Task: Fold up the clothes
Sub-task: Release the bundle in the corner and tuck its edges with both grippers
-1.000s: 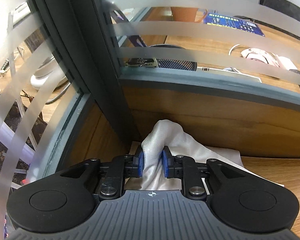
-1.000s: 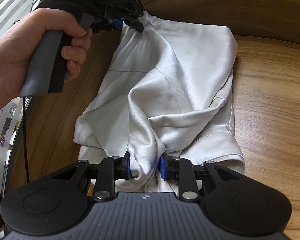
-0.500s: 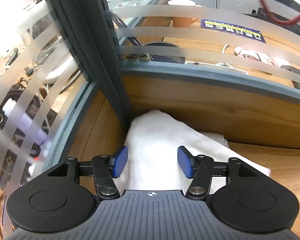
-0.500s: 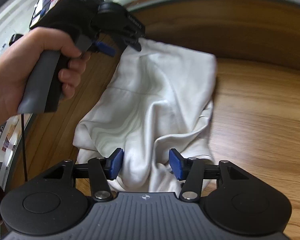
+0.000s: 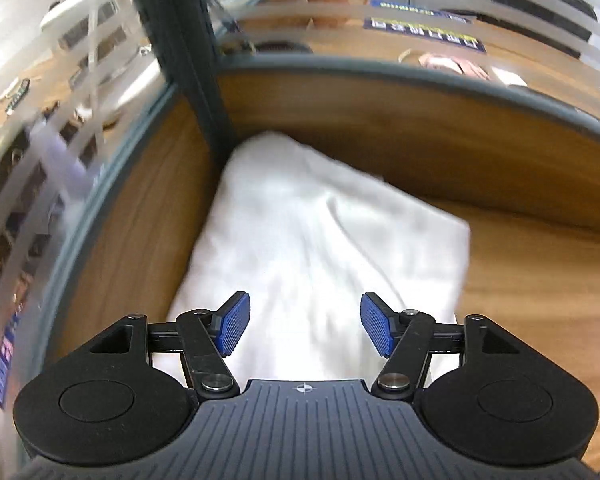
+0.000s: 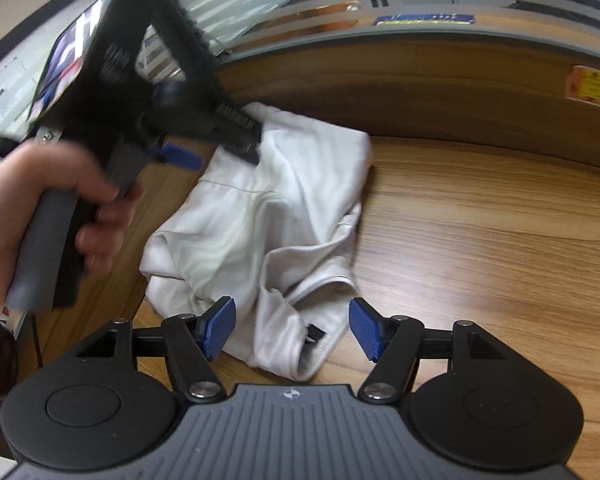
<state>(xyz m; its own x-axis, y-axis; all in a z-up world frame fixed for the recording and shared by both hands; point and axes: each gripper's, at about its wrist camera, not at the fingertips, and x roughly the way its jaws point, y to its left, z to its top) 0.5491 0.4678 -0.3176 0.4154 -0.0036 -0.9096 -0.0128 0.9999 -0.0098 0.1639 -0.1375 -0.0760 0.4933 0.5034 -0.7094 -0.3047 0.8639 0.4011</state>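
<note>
A wooden desk (image 6: 480, 240) fills the scene, set in an office corner where a wood-panelled partition topped with striped frosted glass (image 5: 80, 92) meets a dark post (image 5: 180, 52). Both views are a little blurred.

Nearest in the right wrist view is the right gripper (image 6: 292, 326), its blue pads spread wide with nothing between them. It hovers just above the near edge of a white garment (image 6: 260, 216). That near edge is loose and bunched: a hemmed opening curls up and a small dark tab shows beside it. To the left, a hand (image 6: 40, 216) grips the handle of the left gripper (image 6: 180, 156), which hangs over the garment's far left part. One of its blue pads shows, touching no cloth.

The left wrist view confirms this: the left gripper's (image 5: 305, 330) pads stand wide apart, empty, above the cloth. From here the garment (image 5: 320, 220) looks smooth and bright, narrowing toward the far corner.

The garment lies on the desk, pushed into the far left corner against the post and the partition. It is doubled over itself into a rough, compact shape with a straight seam across the upper layer, so some folding appears done. Still, the layers do not line up, ripples run across the top, and the near hem spills out past the rest. As a judgement, the fold is partway: the near edge would need tucking or smoothing before the bundle counts as neat.

Beyond the glass, other desks and clutter show only dimly.
</note>
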